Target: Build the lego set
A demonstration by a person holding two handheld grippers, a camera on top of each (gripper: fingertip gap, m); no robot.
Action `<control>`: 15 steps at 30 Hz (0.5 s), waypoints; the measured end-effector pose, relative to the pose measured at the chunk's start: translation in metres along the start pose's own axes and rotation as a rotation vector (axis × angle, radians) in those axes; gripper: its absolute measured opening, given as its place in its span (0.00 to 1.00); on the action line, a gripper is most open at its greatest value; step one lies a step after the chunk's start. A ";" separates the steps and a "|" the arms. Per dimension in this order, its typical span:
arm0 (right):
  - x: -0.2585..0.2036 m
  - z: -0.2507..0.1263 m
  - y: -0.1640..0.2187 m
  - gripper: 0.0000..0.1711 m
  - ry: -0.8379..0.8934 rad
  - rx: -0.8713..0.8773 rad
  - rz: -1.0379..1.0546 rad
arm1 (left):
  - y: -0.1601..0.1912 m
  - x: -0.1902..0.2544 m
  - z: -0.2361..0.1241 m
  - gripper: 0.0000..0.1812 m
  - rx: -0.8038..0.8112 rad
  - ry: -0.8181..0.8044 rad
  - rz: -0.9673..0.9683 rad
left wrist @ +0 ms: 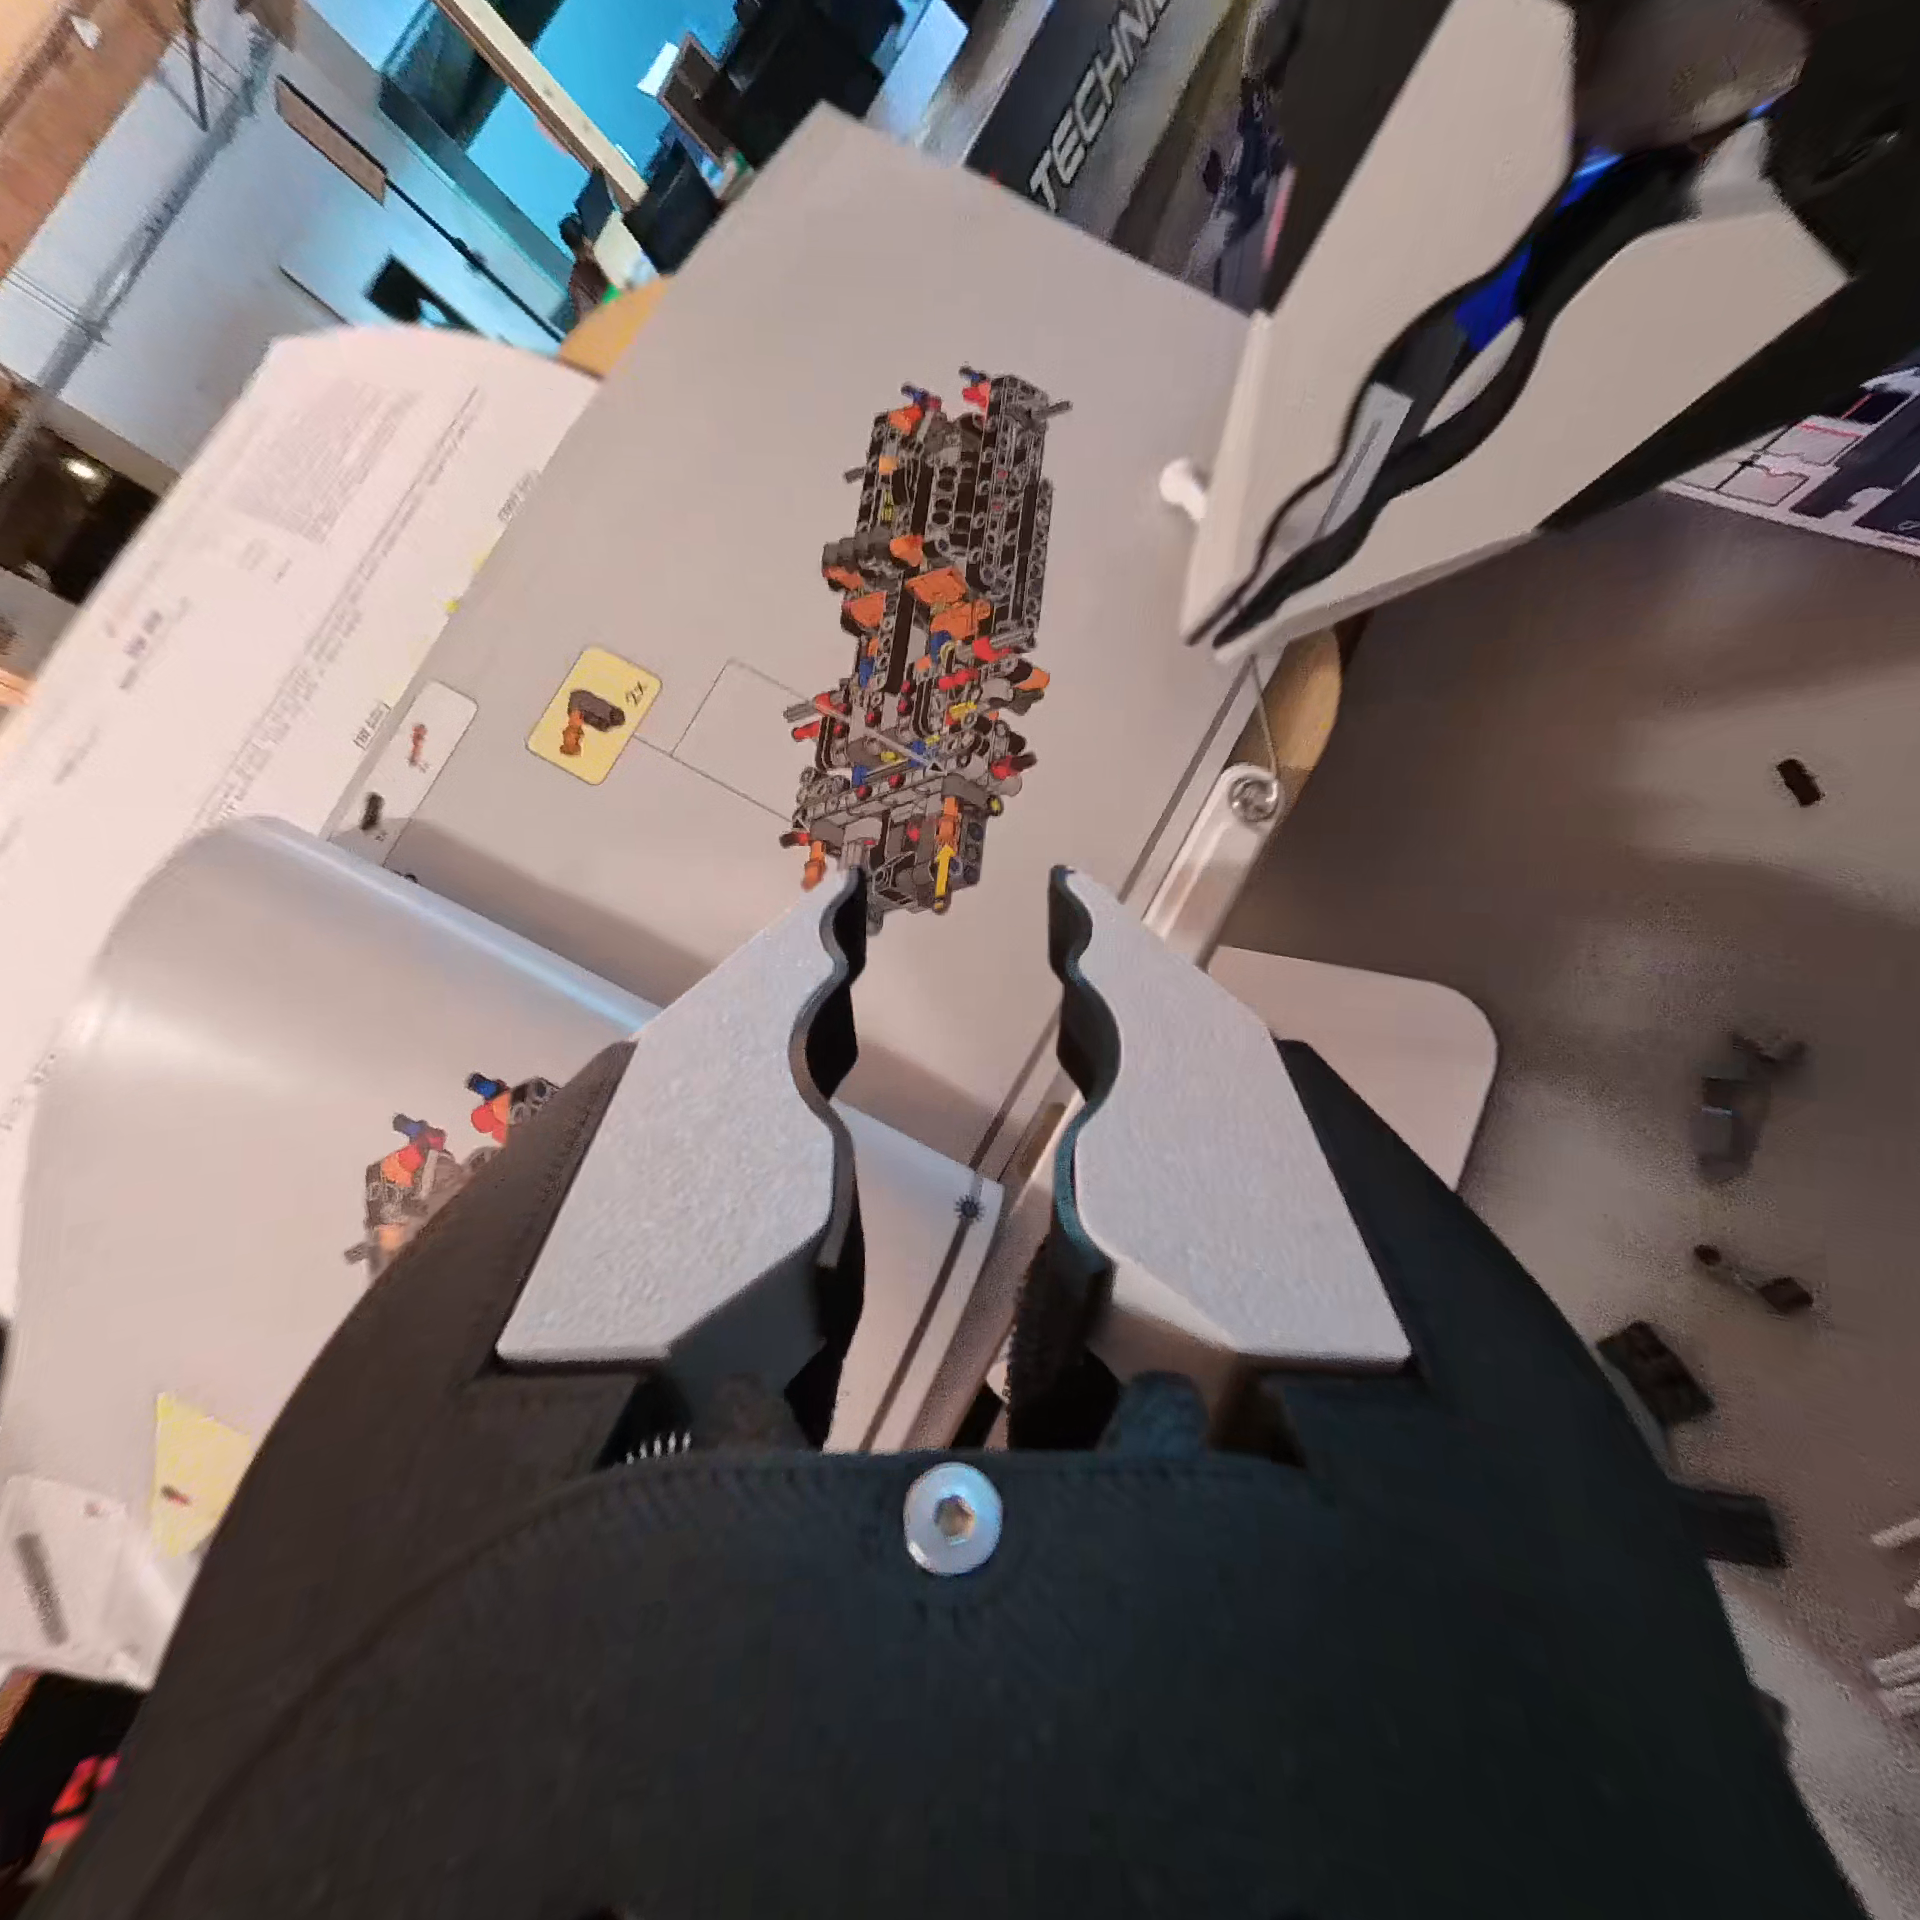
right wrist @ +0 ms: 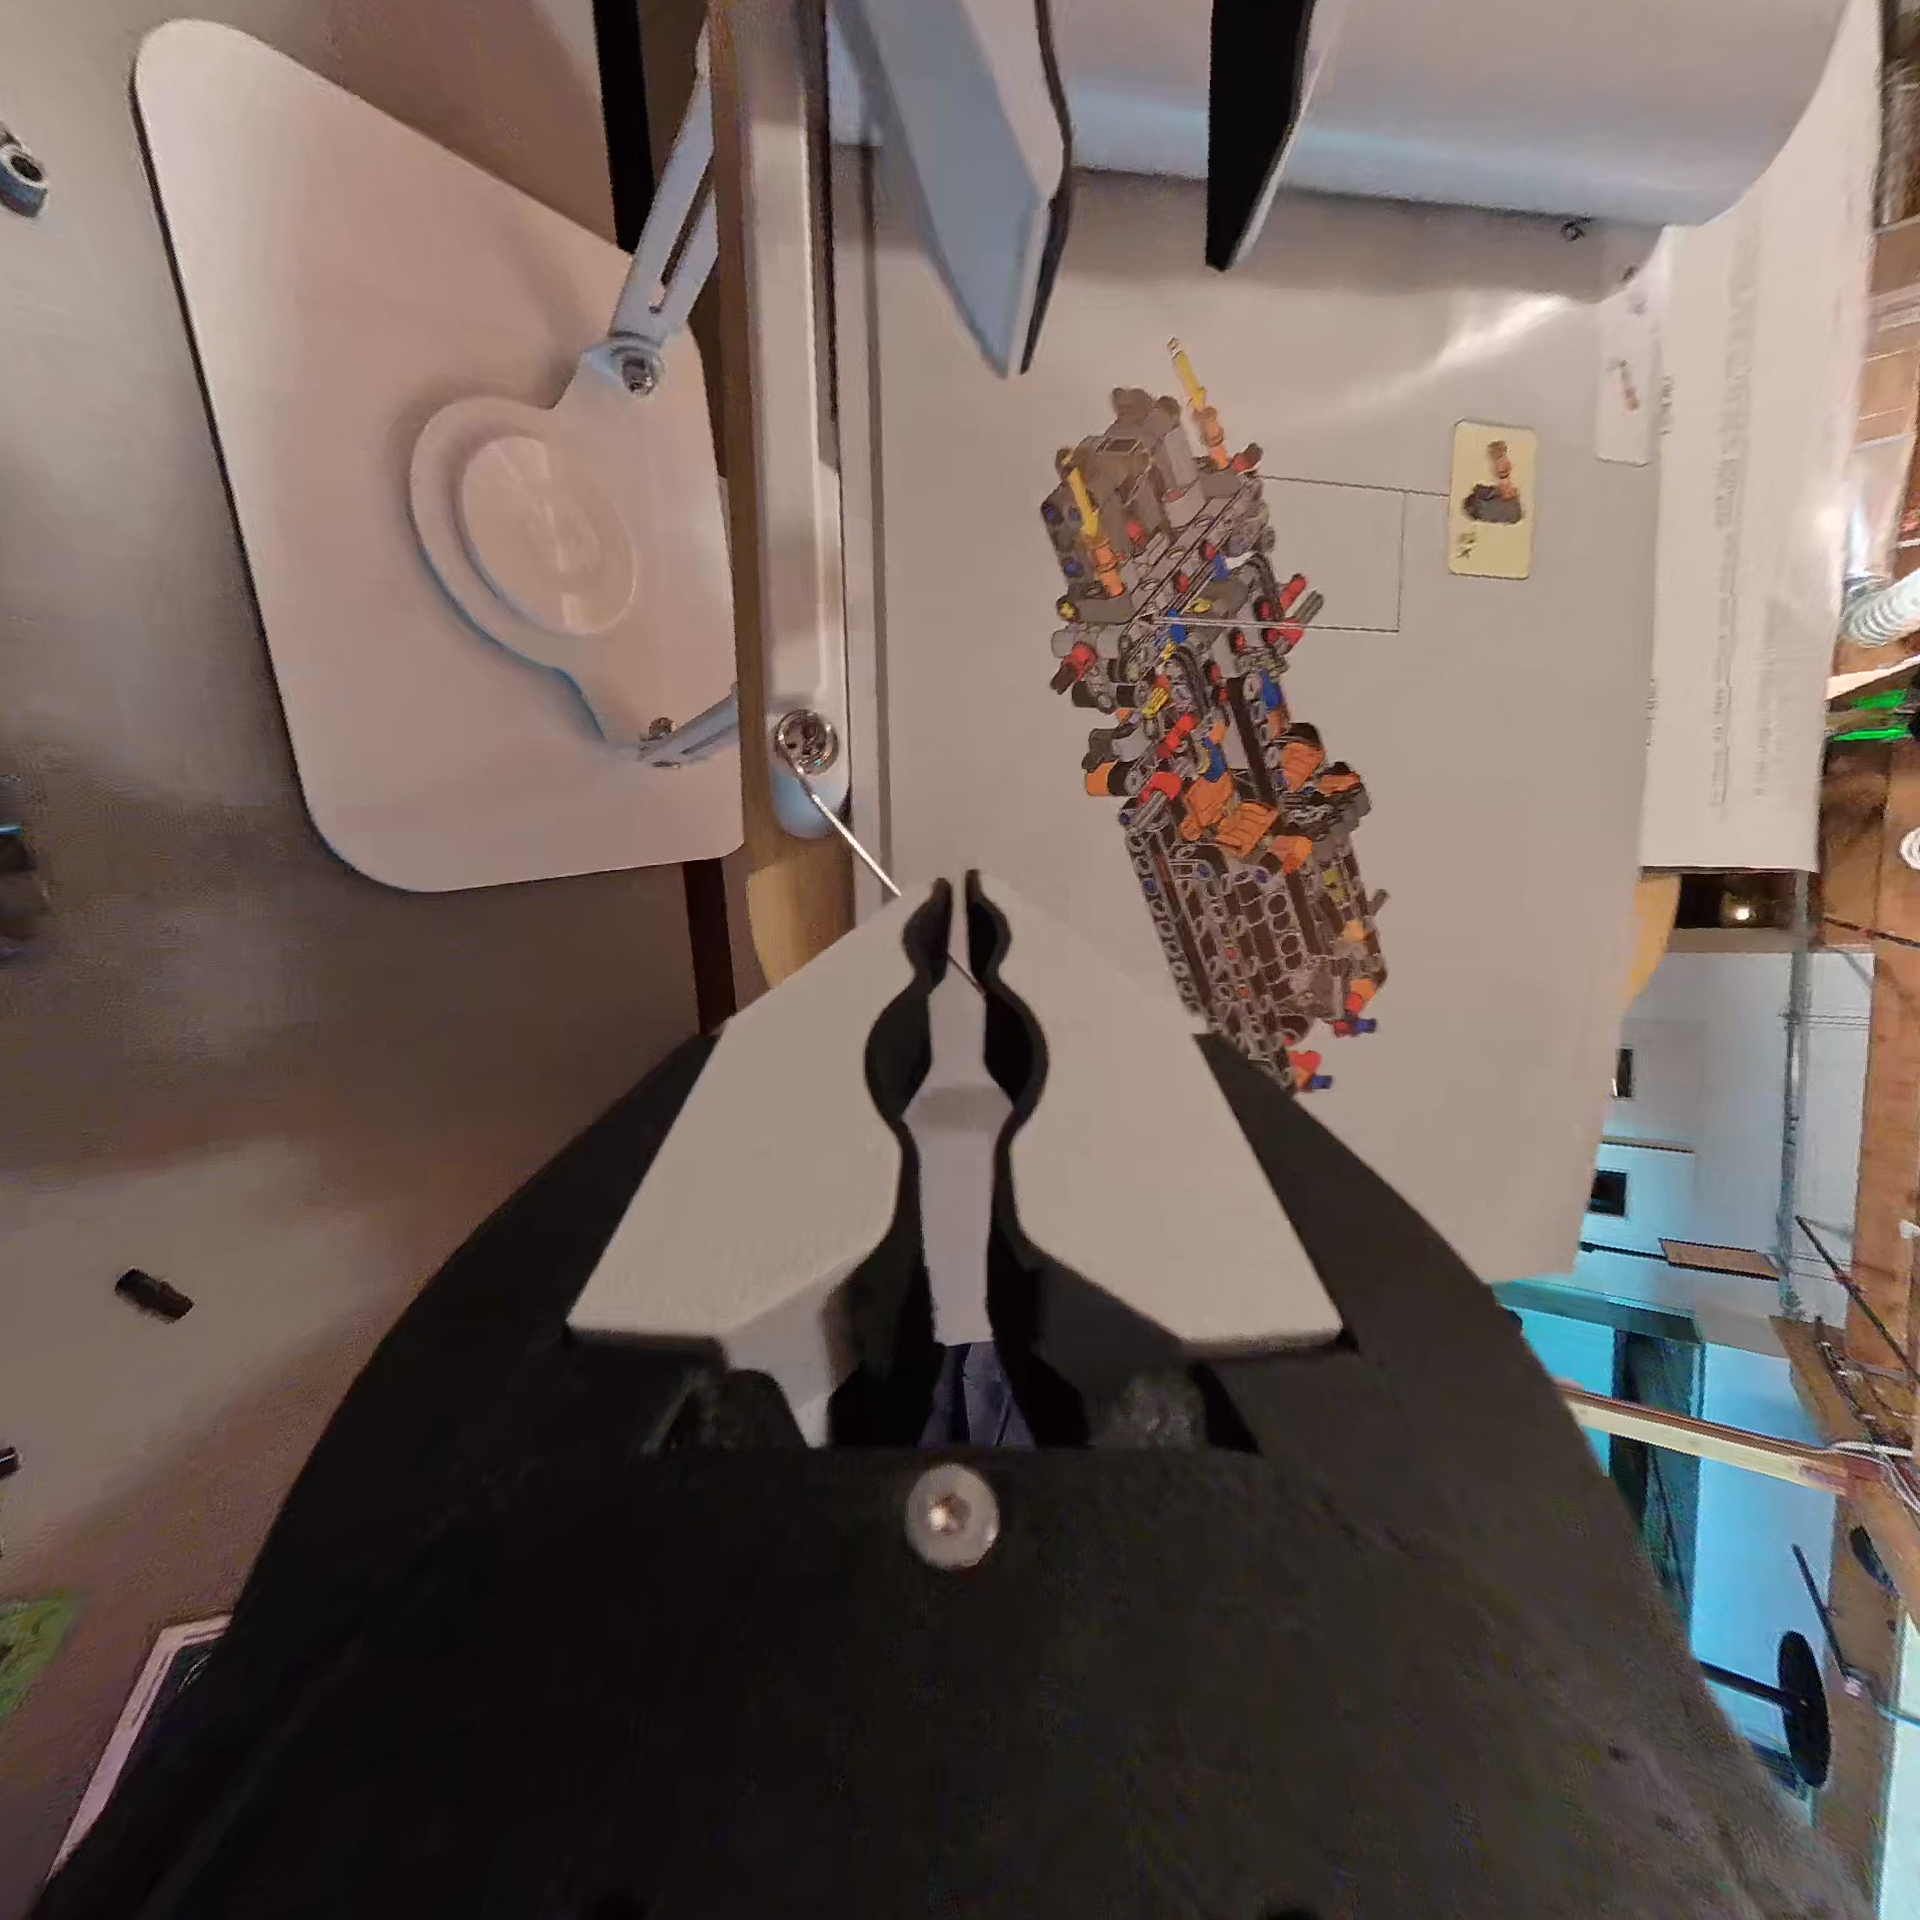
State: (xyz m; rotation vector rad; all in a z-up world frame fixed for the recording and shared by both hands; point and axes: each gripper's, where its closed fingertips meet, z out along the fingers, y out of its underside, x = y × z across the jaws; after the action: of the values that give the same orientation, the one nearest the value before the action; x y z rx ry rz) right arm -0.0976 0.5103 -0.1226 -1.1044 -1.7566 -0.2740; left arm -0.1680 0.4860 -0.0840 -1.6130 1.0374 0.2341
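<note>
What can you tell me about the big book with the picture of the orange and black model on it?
The instruction booklet lies open on a stand, its glossy pale grey page showing a long printed model in black, grey and orange, plus a small yellow box with a part drawing. One page curls up at the left in the left wrist view. The left hand-held gripper hovers open over the page; the right hand-held gripper is nearly shut at the booklet's edge. Whether it grips paper is unclear.

Grey tabletop (left wrist: 1558,831), brick wall (right wrist: 1870,1039), pale blue wall (left wrist: 125,208) beyond
</note>
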 end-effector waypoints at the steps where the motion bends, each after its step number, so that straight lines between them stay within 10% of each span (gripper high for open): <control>1: -0.001 0.000 0.000 0.00 0.002 0.007 -0.003 | 0.006 -0.001 0.003 0.17 -0.007 0.009 -0.017; 15: -0.023 -0.021 0.013 0.00 0.018 0.107 0.303 | 0.038 -0.010 0.011 0.12 -0.061 -0.032 0.009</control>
State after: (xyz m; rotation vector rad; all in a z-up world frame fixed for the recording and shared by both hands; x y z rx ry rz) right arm -0.0727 0.4918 -0.1361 -1.2654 -1.5434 -0.0042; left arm -0.1973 0.5015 -0.1073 -1.6549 1.0215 0.2994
